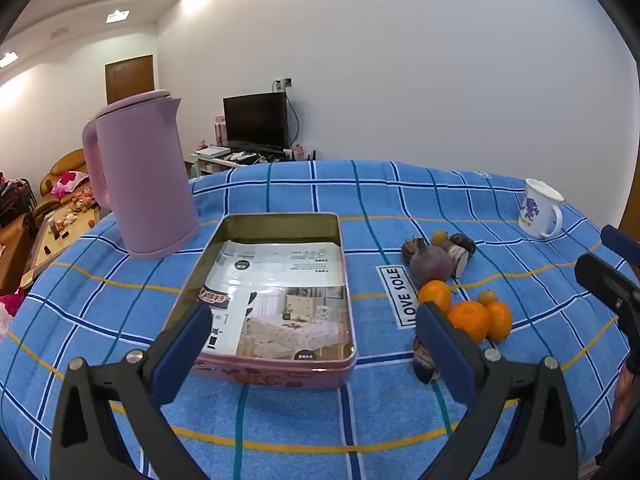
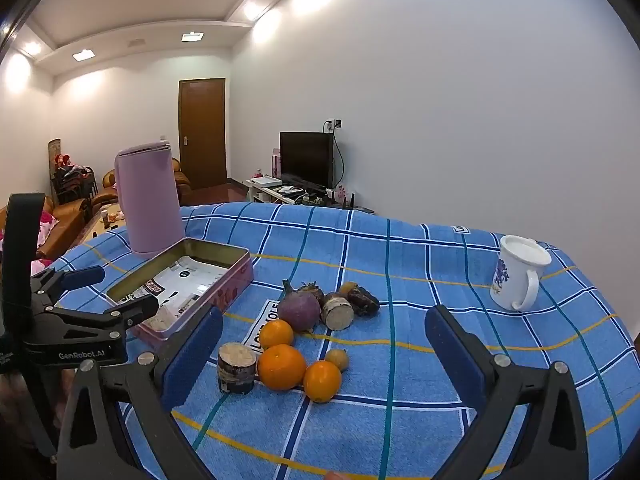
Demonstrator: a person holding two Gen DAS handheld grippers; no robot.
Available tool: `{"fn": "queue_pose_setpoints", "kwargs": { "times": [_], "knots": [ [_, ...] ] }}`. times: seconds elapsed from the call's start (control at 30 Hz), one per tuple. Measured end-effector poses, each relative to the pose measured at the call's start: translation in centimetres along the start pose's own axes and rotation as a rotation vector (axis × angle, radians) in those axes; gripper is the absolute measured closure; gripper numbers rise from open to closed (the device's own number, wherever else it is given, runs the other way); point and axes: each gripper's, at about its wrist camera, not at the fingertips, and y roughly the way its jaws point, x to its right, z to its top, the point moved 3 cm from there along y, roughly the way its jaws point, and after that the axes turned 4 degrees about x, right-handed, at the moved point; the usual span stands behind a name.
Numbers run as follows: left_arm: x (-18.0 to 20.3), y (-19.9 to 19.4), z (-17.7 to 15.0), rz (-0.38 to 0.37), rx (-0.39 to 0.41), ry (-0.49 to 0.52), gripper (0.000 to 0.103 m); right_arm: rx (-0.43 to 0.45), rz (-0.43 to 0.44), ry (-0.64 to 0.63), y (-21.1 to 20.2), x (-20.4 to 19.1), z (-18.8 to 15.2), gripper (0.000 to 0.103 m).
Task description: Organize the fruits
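Left gripper at lower centre of the left wrist view, blue-padded fingers spread fully wide, nothing held, hovering over the near end of the pink rectangular metal tin

Tin open, printed paper sheet lying flat inside, resting on the blue checked cloth covering the worktop

Lilac plastic kettle upright at upper left, just behind the tin's far left corner

Right gripper at lower centre of the right wrist view, fingers likewise fully apart, empty, raised above the fruit

Three round orange citrus fruits grouped mid-frame on the cloth right of the tin, small yellowish fruit touching them, cut brown-skinned root piece just left

Purple round turnip-like bulb and more dark cut pieces just behind

White enamel mug with purple print at right, well apart from the fruit
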Motion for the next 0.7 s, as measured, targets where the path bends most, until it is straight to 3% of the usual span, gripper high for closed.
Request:
{"fn": "queue_pose_setpoints", "kwargs": {
  "times": [0.7],
  "knots": [
    [-0.13, -0.08, -0.04, 0.006, 0.007, 0.007, 0.000, -0.009, 0.001, 0.007, 0.12, 0.14, -0.44, 0.001]
  ]
}}
